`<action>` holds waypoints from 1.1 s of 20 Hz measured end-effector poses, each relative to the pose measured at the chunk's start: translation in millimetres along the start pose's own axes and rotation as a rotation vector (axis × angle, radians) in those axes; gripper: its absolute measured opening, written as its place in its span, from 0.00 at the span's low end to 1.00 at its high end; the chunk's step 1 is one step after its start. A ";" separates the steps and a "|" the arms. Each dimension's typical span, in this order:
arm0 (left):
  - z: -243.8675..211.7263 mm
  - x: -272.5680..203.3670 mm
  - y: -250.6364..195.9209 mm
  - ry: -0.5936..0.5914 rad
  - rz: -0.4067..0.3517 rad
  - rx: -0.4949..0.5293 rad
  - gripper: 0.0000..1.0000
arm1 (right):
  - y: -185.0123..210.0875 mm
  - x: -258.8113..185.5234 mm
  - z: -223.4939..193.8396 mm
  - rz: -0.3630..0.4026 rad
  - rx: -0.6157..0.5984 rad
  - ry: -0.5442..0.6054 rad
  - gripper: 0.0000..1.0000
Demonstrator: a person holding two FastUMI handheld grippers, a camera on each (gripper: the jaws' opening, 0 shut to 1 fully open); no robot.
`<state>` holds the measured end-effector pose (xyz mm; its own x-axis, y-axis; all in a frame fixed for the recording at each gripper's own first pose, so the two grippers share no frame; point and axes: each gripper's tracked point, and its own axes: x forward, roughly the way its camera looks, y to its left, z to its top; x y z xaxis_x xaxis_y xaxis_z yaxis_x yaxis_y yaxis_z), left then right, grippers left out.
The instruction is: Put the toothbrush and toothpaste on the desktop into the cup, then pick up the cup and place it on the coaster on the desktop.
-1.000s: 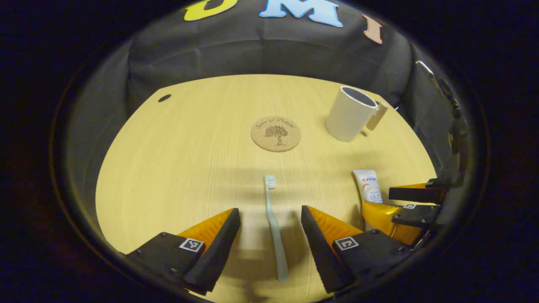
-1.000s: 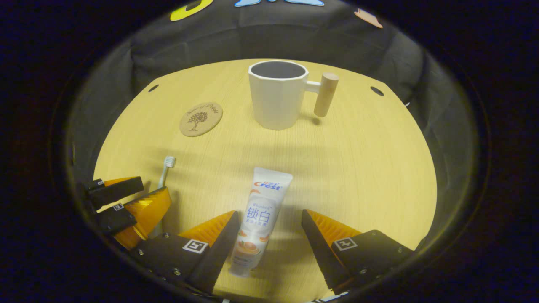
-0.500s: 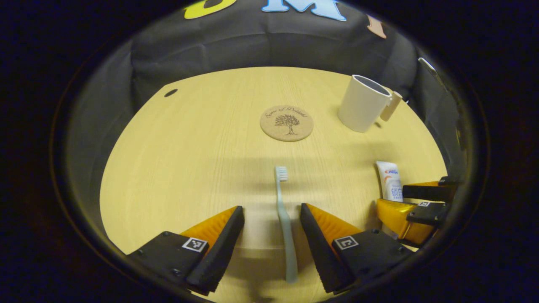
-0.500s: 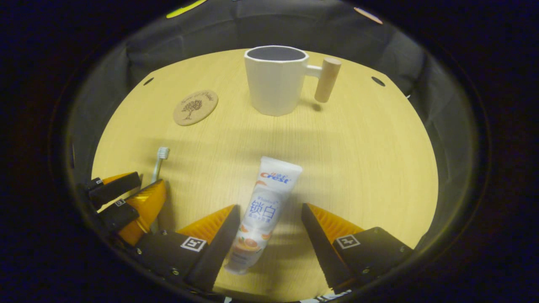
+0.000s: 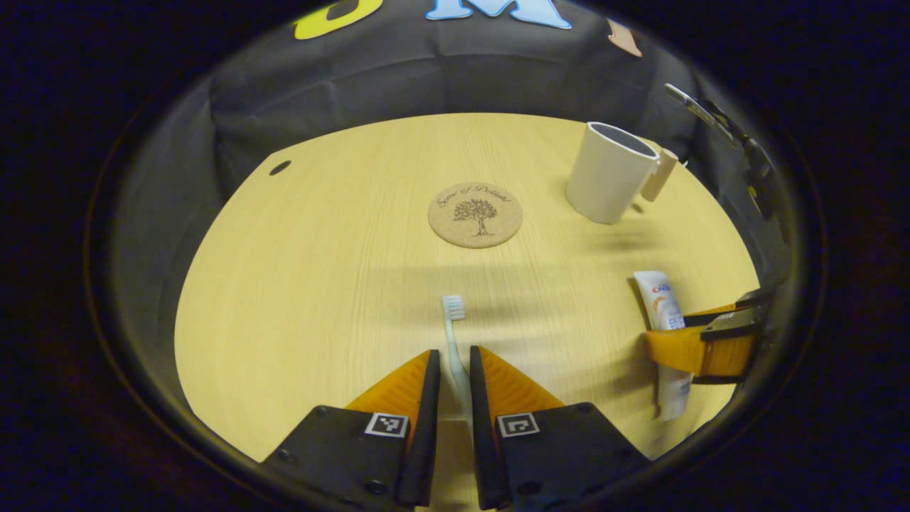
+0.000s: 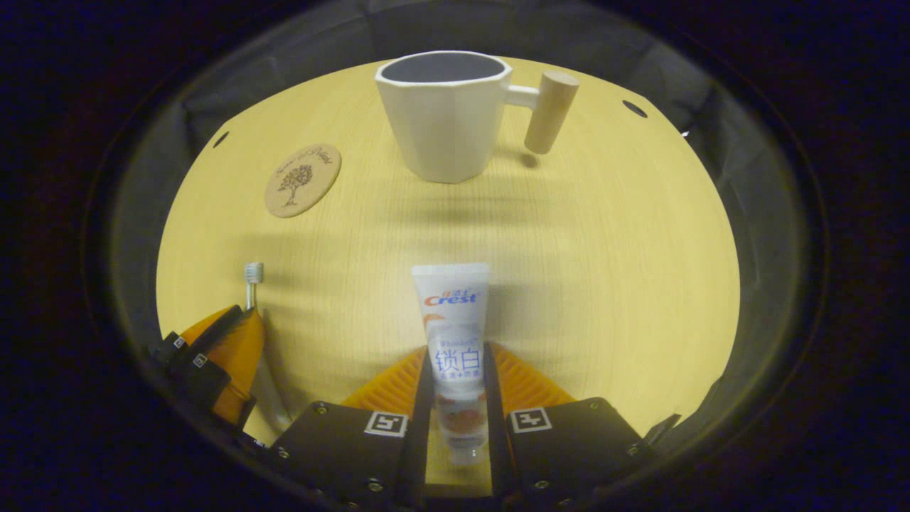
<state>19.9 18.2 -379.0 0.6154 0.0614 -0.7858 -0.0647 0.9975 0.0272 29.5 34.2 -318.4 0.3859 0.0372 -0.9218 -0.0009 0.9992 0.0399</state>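
Left gripper (image 5: 453, 370) clamps the toothbrush (image 5: 452, 328), right gripper (image 6: 458, 380) clamps the toothpaste (image 6: 455, 334); grasping done, next lift both toward the cup (image 6: 444, 114).

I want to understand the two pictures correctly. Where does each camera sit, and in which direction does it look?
Left gripper view: rides on the left gripper, looking forward along its fingers, closed on the toothbrush, toward the coaster; the right gripper shows at the right edge.
Right gripper view: rides on the right gripper, looking forward along its fingers, closed on the toothpaste, toward the cup; the left gripper shows at lower left.
Both share the desktop, cup, coaster, toothbrush and toothpaste.
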 end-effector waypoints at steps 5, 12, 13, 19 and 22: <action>0.5 3.4 -1.2 0.014 0.007 0.002 0.08 | 6.4 -6.2 -2.6 0.056 0.023 0.005 0.10; 6.8 0.8 -0.6 -0.027 -0.047 -0.033 0.08 | 7.8 -3.3 -0.7 0.109 0.072 -0.033 0.10; 8.9 0.8 -1.0 -0.039 -0.051 -0.034 0.08 | 7.3 -4.2 0.0 0.113 0.071 -0.044 0.10; 47.6 -28.8 4.3 -0.164 -0.070 -0.041 0.07 | -3.3 -36.8 15.4 0.145 0.094 -0.144 0.10; 73.9 -49.5 7.9 -0.241 -0.090 -0.064 0.07 | -12.3 -57.7 35.6 0.151 0.106 -0.215 0.10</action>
<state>47.0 25.5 -294.3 0.7900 -0.0137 -0.6129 -0.0462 0.9956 -0.0817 40.1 19.2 -252.0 0.5760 0.1698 -0.7996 0.0194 0.9751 0.2210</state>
